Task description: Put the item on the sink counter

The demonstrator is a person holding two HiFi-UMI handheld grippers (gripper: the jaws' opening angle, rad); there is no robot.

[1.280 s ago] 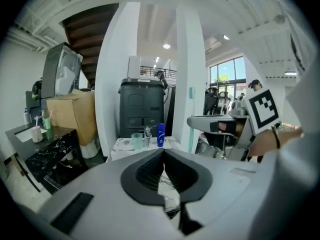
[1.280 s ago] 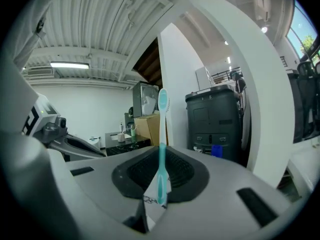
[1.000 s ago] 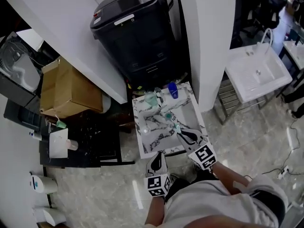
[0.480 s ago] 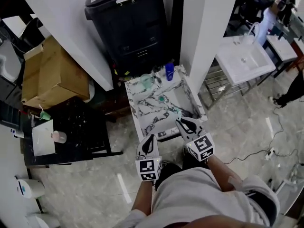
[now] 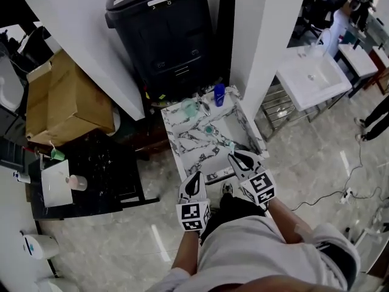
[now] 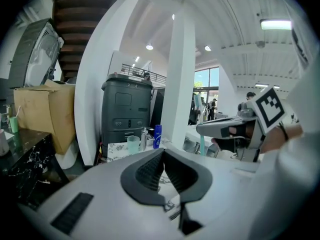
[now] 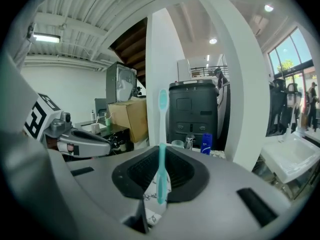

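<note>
Both grippers and the white, grey-veined marble sink counter sit somewhat higher in the head view than a second ago. Their relation to each other is largely unchanged.

Right gripper: positioned at the lower right of the counter, over its near right corner. Its own view shows the jaws clenched on a slim teal plastic toothbrush. The handle is pinched between the pads and the brush head stands upright above them.

Left gripper: positioned just below the counter's near edge, lower centre of the frame. Its own view shows the jaws closed together with nothing between them.

Other items noted: a blue bottle and a translucent green cup stand at the counter's far edge, in front of a large black bin.

Assessment: the toothbrush is carried to the counter but not yet delivered. It is off the surface and gripped. Remaining work appears to be lowering it onto bare marble, releasing and withdrawing.
</note>
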